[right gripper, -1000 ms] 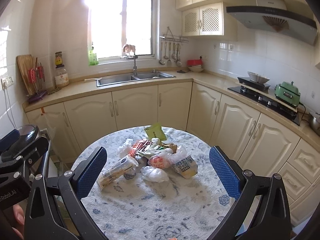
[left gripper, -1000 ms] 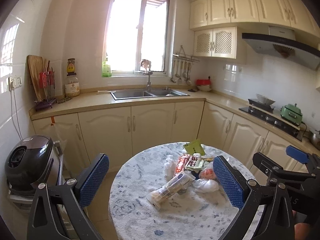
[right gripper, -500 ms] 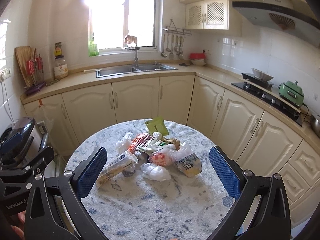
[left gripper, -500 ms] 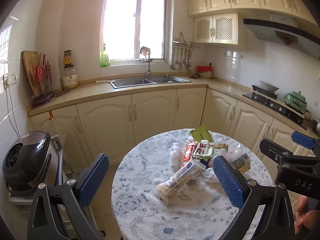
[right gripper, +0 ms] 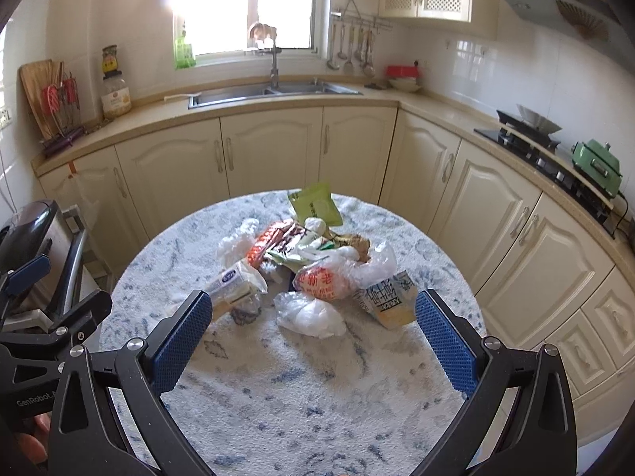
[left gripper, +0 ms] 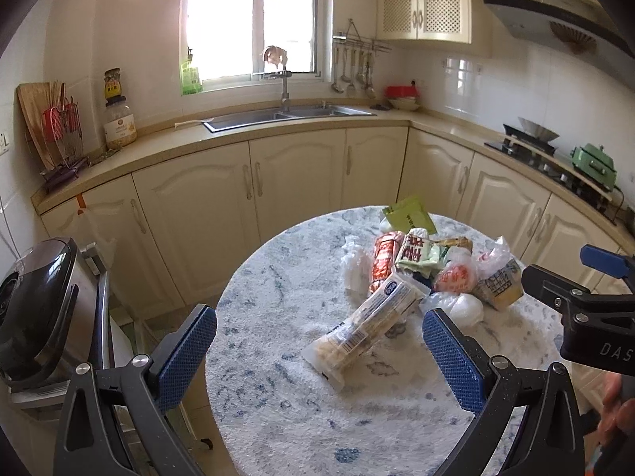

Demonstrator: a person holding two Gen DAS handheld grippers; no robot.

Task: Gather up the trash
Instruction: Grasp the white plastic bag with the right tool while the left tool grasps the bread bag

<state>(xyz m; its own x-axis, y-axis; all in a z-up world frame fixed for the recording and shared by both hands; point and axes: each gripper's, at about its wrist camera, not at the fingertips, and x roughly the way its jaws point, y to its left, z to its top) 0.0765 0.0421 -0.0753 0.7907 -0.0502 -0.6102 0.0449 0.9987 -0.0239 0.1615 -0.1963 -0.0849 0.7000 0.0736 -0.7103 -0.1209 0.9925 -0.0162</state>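
Kitchen's round table (right gripper: pixel 309 408) carries a trash pile (right gripper: pixel 313 265); both tools gape, empty.

Straight ahead of the left tongs (left gripper: pixel 317 319), past the round table (left gripper: pixel 285 277): cream cabinets (left gripper: pixel 293 198) under a beige counter (left gripper: pixel 158 150) with a steel sink (left gripper: pixel 278 117), and above it a window (left gripper: pixel 254 20) full of glaring daylight. Off to their right, white tiled wall (left gripper: pixel 476 79), gas hob (left gripper: pixel 547 158), range hood (left gripper: pixel 555 23) and upper cupboards (left gripper: pixel 420 12). To their left, a cutting board (left gripper: pixel 29 107) leaning on the wall; low down, pale floor (left gripper: pixel 196 410).
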